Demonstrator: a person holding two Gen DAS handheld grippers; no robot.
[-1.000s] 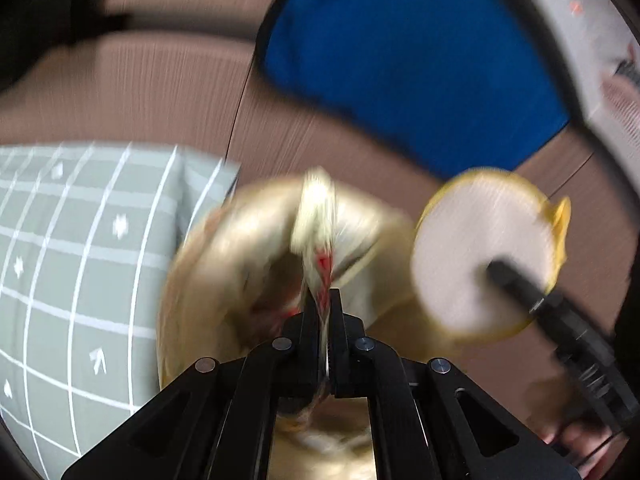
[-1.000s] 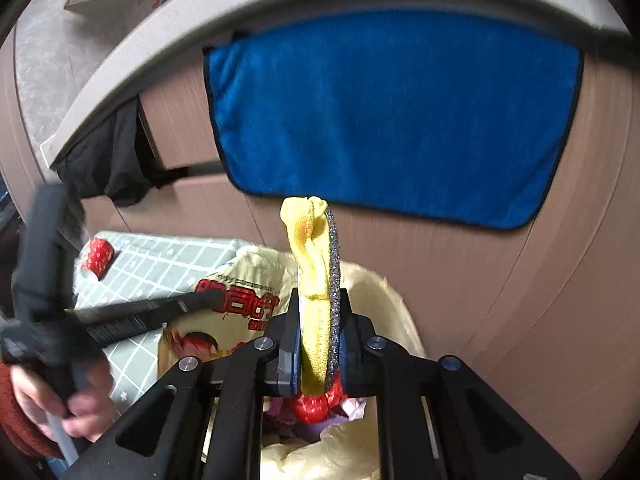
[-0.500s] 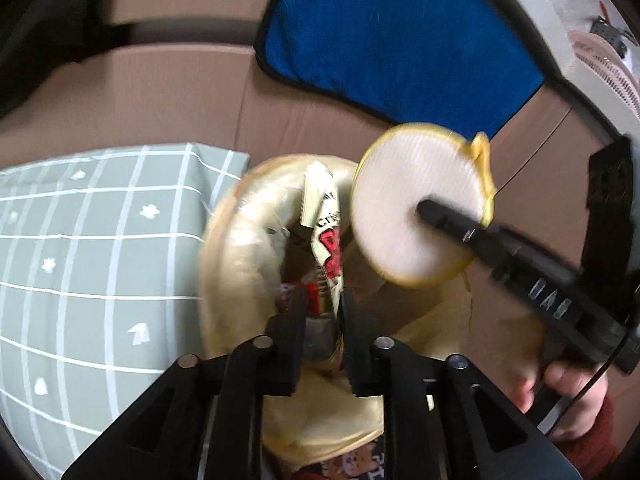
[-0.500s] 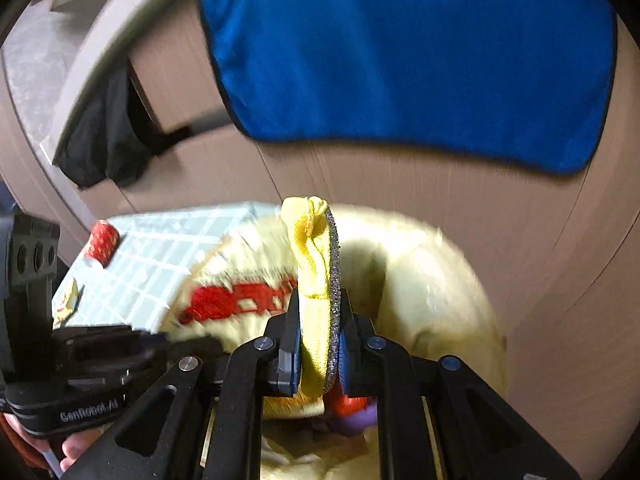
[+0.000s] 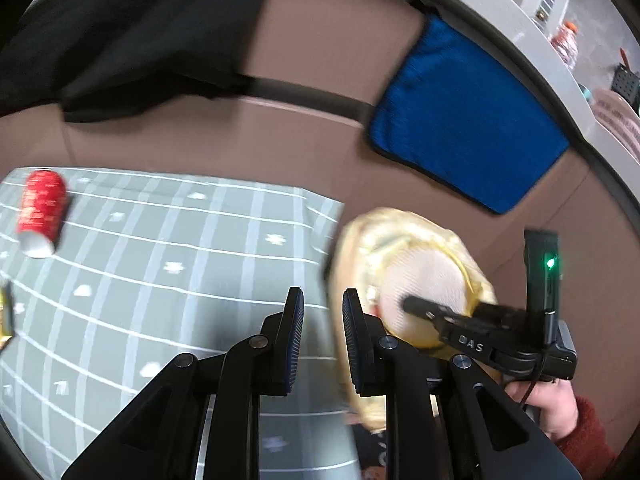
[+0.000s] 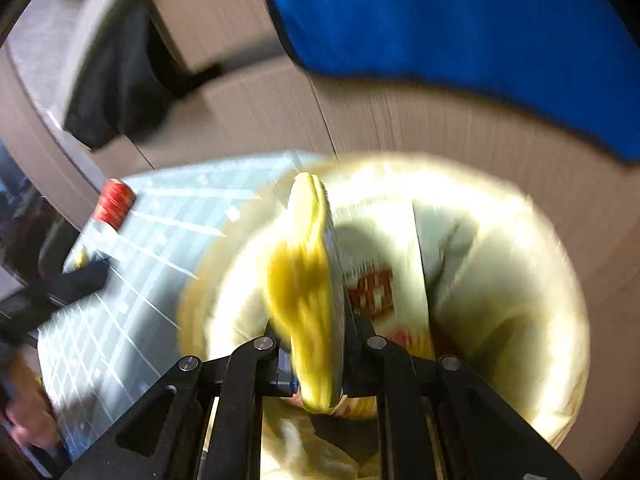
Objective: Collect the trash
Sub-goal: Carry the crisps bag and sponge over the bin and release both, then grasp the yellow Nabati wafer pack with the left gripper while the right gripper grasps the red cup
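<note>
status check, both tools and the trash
Left tool open, empty. Right tool shut on yellow sponge over bag. Red can on mat.

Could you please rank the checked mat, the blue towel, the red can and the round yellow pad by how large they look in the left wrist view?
1. checked mat
2. blue towel
3. round yellow pad, nearer the camera, so its true size is unsure
4. red can

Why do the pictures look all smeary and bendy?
Right wrist view: motion blur smears the round yellow scrub pad and overexposes the yellow-lined trash bin. Left wrist view: milder blur on the red crushed can; the fisheye lens bends the green grid mat.
</note>
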